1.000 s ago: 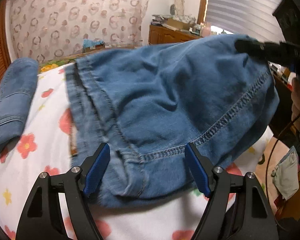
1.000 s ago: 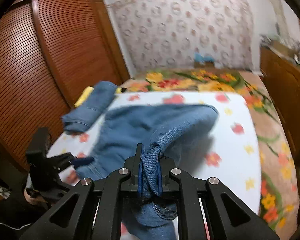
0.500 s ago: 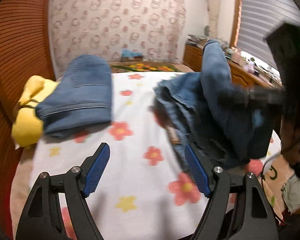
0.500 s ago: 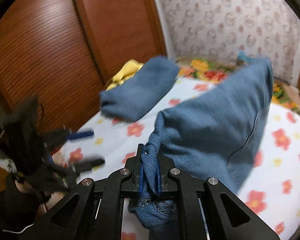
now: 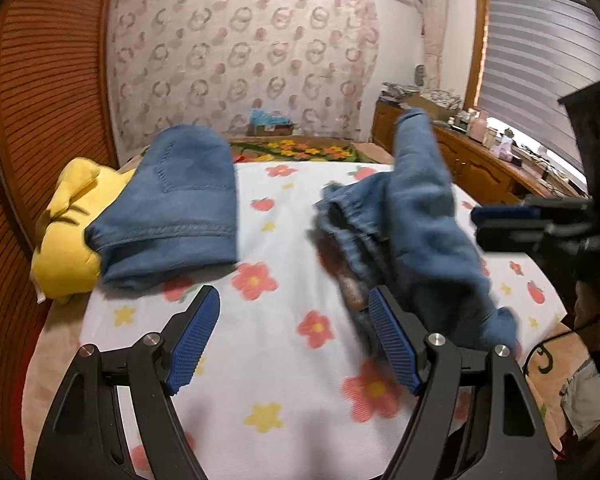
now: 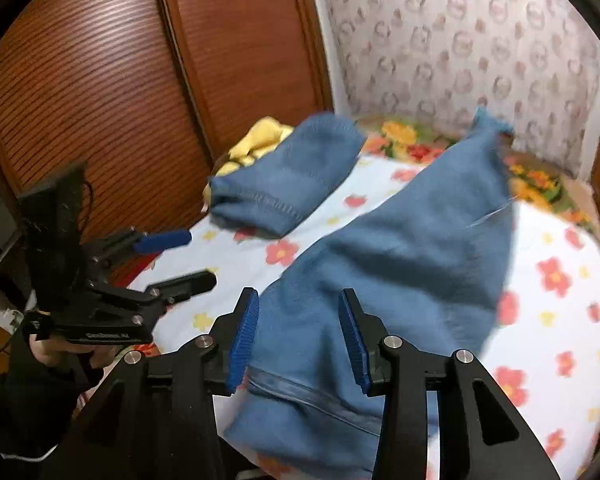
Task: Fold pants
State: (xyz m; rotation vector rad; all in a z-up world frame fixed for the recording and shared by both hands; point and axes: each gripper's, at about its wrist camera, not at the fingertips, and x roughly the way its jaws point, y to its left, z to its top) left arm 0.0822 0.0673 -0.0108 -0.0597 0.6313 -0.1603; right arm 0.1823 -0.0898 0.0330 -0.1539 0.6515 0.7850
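Note:
Blue denim pants (image 5: 416, 232) lie in a rumpled, blurred heap on the flowered white sheet (image 5: 284, 360), right of centre in the left wrist view. In the right wrist view the pants (image 6: 400, 264) spread from between my fingers toward the far side of the bed. My right gripper (image 6: 298, 340) is open, its blue pads on either side of the denim without pinching it; it also shows in the left wrist view (image 5: 496, 226). My left gripper (image 5: 294, 340) is open and empty over the sheet, its right pad beside the heap. It shows in the right wrist view (image 6: 180, 256) too.
A folded pair of jeans (image 5: 172, 208) rests at the far left on a yellow garment (image 5: 68, 236); both show in the right wrist view (image 6: 288, 176). A wooden wardrobe (image 6: 140, 100) stands on the left, and a wooden dresser (image 5: 480, 164) on the right.
My right gripper has opened and let go of the pants, which have dropped onto the bed. My left gripper has pulled away from the denim to the left.

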